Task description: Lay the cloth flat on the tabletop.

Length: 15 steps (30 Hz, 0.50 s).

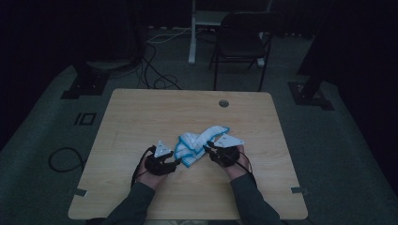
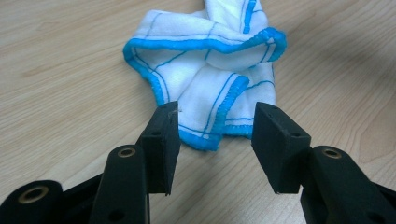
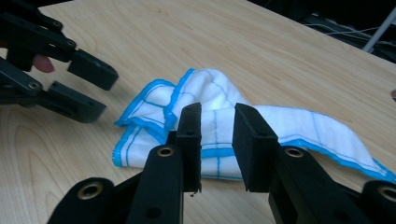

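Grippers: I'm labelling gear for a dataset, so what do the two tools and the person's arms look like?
Both tools, left and right, are black with blocky jaws, brass-ringed pivot holes, a grey three-cornered plate on top and a trailing black cable. The sleeves are dark grey-green.

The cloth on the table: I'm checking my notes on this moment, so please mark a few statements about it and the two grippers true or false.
1. The cloth is white with a blue hem. True.
2. It lies flat and fully spread out. False: it is crumpled and folded over itself.
3. The left gripper has its jaws apart, with a corner of the cloth between them. True.
4. The right gripper lifts the cloth clear of the table. False: the cloth rests on the wood.
5. A folding chair stands beyond the table. True.
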Each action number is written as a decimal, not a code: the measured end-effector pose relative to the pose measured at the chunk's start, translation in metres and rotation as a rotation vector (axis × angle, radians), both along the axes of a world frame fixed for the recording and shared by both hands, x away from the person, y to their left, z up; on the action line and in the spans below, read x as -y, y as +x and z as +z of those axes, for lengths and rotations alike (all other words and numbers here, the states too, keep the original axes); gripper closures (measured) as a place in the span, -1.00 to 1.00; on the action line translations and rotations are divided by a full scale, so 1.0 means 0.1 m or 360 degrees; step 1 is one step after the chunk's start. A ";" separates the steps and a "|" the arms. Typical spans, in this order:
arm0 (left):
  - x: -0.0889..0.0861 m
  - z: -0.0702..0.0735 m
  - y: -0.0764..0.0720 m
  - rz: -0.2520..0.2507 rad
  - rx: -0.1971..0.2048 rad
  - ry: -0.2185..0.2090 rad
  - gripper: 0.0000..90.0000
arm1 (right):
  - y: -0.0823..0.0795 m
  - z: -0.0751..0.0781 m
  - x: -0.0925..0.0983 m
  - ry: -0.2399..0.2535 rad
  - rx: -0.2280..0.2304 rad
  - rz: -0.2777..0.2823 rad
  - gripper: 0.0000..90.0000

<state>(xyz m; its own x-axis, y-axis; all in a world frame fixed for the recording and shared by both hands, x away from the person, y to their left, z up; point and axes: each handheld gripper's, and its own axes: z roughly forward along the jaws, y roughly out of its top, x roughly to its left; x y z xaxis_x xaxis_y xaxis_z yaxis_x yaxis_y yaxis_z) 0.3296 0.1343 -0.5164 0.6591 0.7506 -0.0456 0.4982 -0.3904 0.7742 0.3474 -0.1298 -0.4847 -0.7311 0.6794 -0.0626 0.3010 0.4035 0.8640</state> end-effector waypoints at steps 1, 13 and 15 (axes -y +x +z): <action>0.01 -0.01 0.00 -0.0004 -0.0003 0.0008 0.16 | 0.00 0.00 -0.02 -0.0008 0.0003 0.0008 0.61; 0.12 -0.20 0.03 0.0029 -0.0032 0.0182 0.29 | -0.01 -0.09 -0.21 -0.0067 -0.0027 0.0081 0.49; 0.11 -0.23 0.04 0.0038 -0.0038 0.0180 0.31 | -0.01 -0.11 -0.22 -0.0069 -0.0036 0.0082 0.46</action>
<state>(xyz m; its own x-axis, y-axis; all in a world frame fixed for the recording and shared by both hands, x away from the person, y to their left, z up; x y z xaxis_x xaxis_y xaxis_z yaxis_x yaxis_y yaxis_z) 0.3336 0.1229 -0.5399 0.6409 0.7672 0.0246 0.5261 -0.4624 0.7137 0.3463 -0.1073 -0.4954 -0.7667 0.6377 -0.0743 0.2979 0.4559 0.8387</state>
